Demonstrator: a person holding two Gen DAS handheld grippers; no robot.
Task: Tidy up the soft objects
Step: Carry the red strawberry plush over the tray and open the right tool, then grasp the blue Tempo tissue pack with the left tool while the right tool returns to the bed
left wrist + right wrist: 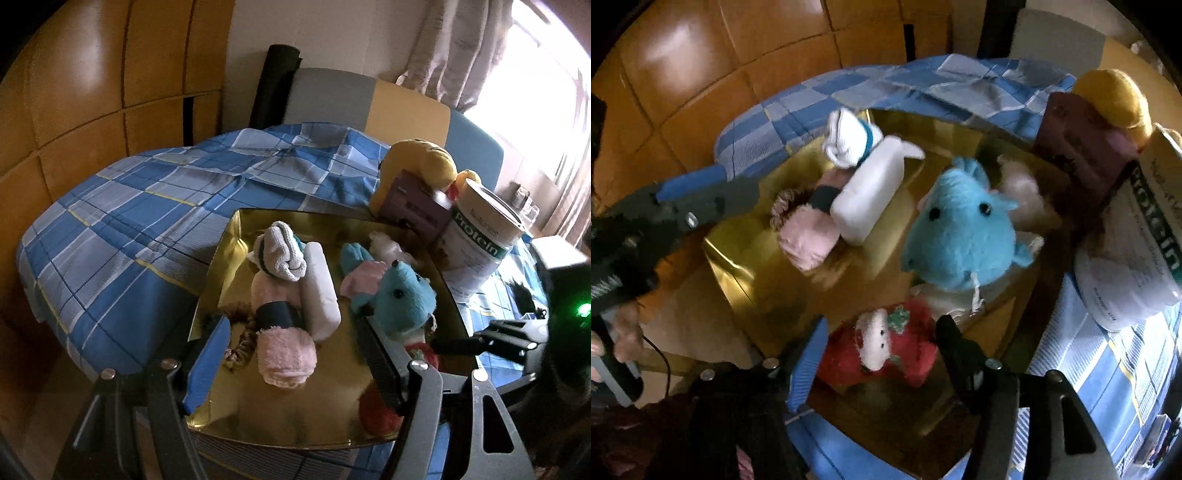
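Note:
A gold tray [229,266] lies on the bed and holds several soft things. At its back left sits a white sock bundle [284,251], with a white roll [321,291] and a pink towel roll [284,354] bound by a black band beside it. A blue plush mouse [960,229] sits to the right. My left gripper [291,325] stands open over the tray's near edge, its fingers on either side of the pink roll and clear of it. My right gripper [882,325] is open, and a red plush [908,350] with a white figure lies on the tray between its fingers.
The bed [129,206] has a blue plaid cover. A protein can [480,236], a purple box [410,206] and a yellow plush [421,158] crowd the tray's far right corner. A dark rolled mat [273,85] leans at the headboard. Wooden cupboards stand to the left.

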